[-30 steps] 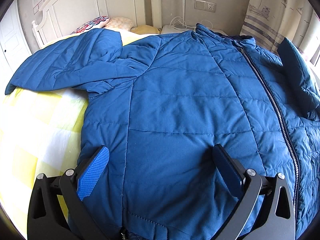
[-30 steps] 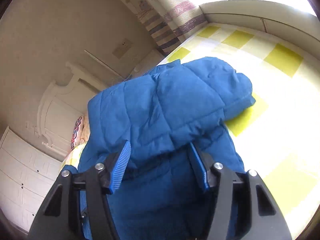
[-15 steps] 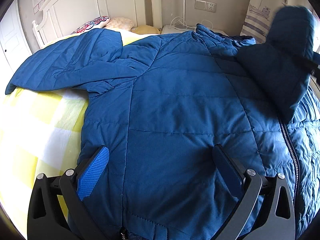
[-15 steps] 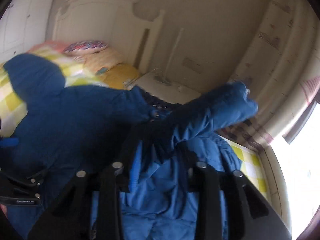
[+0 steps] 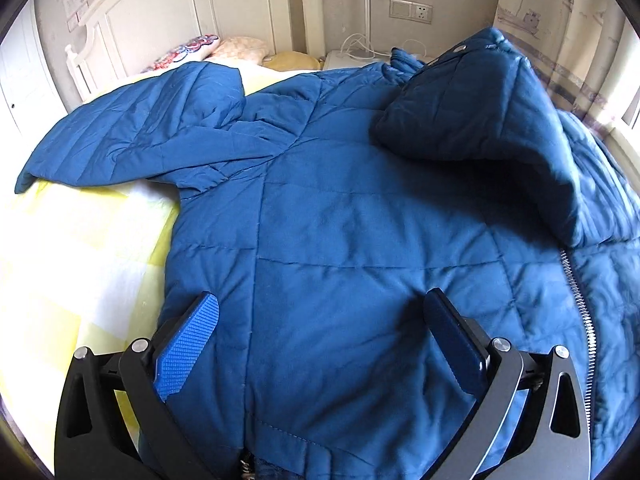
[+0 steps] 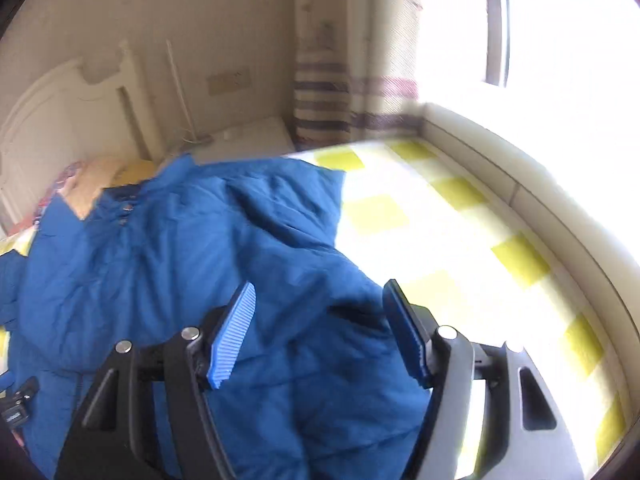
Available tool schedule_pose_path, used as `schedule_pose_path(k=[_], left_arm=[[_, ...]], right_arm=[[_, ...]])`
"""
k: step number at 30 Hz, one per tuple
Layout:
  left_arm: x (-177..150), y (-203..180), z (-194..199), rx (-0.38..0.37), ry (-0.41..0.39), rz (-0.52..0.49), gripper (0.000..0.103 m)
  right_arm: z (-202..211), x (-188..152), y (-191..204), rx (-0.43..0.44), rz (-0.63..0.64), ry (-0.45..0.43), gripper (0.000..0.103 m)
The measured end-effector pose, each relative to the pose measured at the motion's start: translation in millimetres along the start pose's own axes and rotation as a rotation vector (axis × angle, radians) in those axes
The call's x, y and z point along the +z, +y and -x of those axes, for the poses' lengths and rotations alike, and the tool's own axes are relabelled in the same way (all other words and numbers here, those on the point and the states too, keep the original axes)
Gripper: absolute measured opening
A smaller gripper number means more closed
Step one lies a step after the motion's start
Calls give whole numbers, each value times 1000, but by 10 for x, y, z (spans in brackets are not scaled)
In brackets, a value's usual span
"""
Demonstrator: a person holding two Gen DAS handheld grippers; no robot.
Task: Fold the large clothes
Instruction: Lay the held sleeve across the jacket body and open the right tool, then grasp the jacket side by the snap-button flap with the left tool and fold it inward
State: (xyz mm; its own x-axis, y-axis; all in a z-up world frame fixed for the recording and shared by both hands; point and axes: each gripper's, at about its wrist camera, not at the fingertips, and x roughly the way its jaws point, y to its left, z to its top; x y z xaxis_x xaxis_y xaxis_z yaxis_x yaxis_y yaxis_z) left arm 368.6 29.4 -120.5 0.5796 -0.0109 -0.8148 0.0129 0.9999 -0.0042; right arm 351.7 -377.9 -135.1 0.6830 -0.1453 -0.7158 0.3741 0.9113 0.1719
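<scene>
On the yellow-checked bed (image 5: 80, 248), my blue quilted jacket (image 5: 340, 240) has one sleeve (image 5: 492, 120) folded in; the other sleeve (image 5: 132, 140) remains. Left gripper (image 5: 320, 344) and right gripper (image 6: 320, 332) both gape wide, empty.

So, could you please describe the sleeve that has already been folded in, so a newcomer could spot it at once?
Start at the yellow-checked bed, where a blue padded jacket lies spread. Its folded sleeve lies on the jacket's body, on the curtain side. The other sleeve stretches flat over the sheet.
</scene>
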Motion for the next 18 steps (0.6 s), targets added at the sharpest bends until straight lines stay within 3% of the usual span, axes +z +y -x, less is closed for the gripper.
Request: schedule_pose_path(k=[3,6,9,11,12,13,14,15,17,18], left_arm=[[158,47,96,-225,-20,126,98],[389,-34,-19,-405,10,219,98],[573,-146,-223,-470,26,315,98],[664,-223,-318,-470,18,365,98],[715,-248,-363,-463,4,385,91],[755,-276,-398,-464,-9,393,82],[795,-293,-425,-465,-20,394,63],[831,-296,-393,-423,-39,392,47],[837,-330,-98,-329,-126,365,36],[822,-341,106,-271,-200,331,36]], right_arm=[[-113,-29,-287,122,-126,38,73],[-101,-50,-272,106,-114,38,73],[-96,-62,-238,73,-85,40,73],[-97,-36,-174,50,-66,33,73],[-90,-30,-129,34,-51,27,73],[-82,-31,-84,20,-37,22,73],[-77,-25,-50,6,-20,17,73],[-80,-13,-17,-6,-5,14,73],[-64,-15,34,-24,23,5,73],[-46,-23,58,-30,35,-2,74]])
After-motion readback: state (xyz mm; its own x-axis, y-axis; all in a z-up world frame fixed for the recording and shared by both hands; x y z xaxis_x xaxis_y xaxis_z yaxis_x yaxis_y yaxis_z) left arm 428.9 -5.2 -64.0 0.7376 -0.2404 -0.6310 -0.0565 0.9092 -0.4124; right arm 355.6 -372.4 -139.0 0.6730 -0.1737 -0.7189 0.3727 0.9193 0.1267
